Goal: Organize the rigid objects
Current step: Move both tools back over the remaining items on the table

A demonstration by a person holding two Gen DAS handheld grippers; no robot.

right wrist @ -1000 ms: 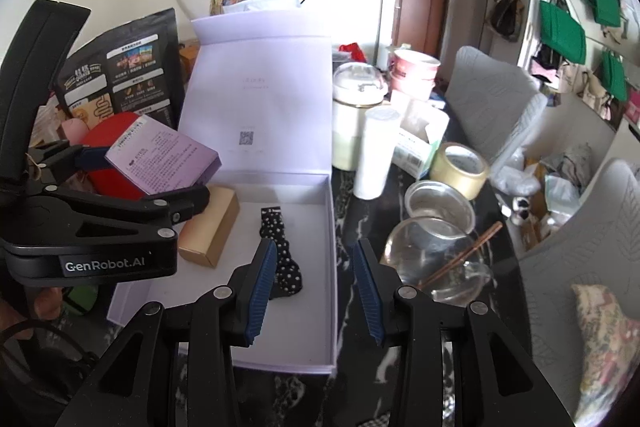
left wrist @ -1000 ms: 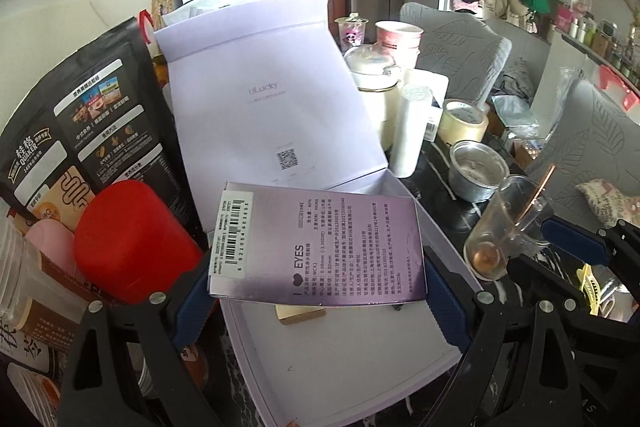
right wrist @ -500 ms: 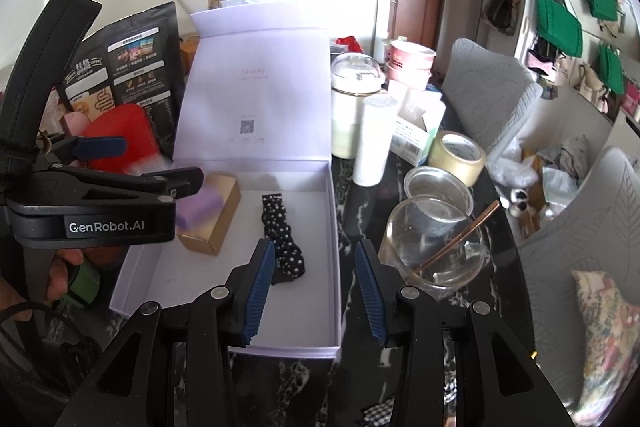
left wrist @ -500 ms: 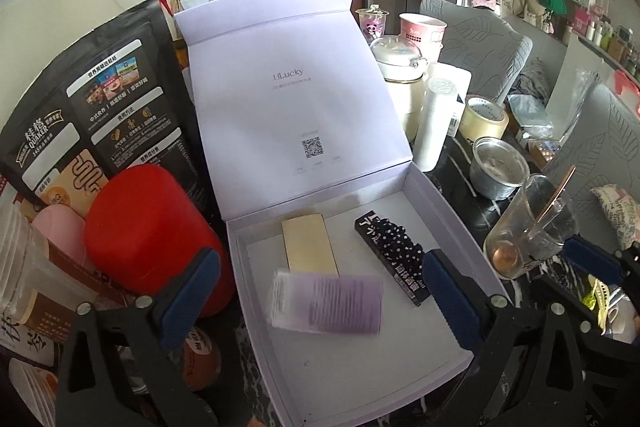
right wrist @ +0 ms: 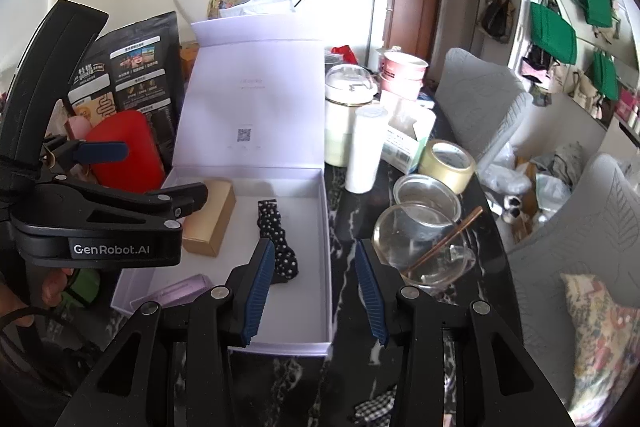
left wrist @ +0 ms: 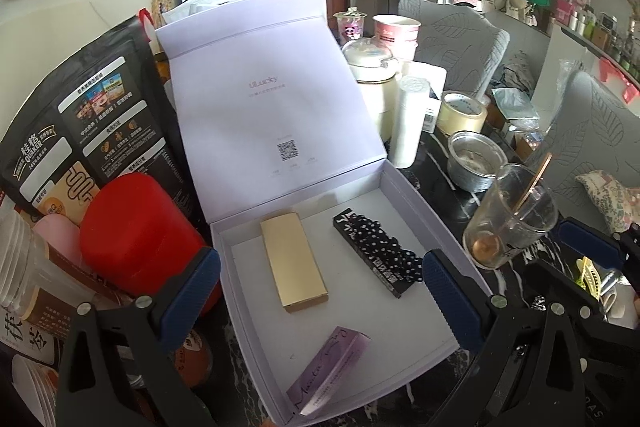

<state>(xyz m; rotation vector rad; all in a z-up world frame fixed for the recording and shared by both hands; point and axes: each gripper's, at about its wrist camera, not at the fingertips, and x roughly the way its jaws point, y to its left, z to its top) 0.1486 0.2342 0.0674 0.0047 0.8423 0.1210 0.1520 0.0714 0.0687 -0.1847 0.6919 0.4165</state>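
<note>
An open white gift box stands on the dark marble table, its lid upright behind. Inside lie a gold box, a black polka-dot box and a purple box tilted at the near edge. My left gripper is open and empty above the box's near part; it also shows in the right wrist view. My right gripper is open and empty over the box's right wall.
A red canister and a black oats bag stand left of the box. To the right are a glass cup with a stick, a metal bowl, a tape roll and a white roll.
My left gripper opened and let go of the purple box. The box dropped into the white gift box and now rests at its near edge. The gripper rose slightly.
</note>
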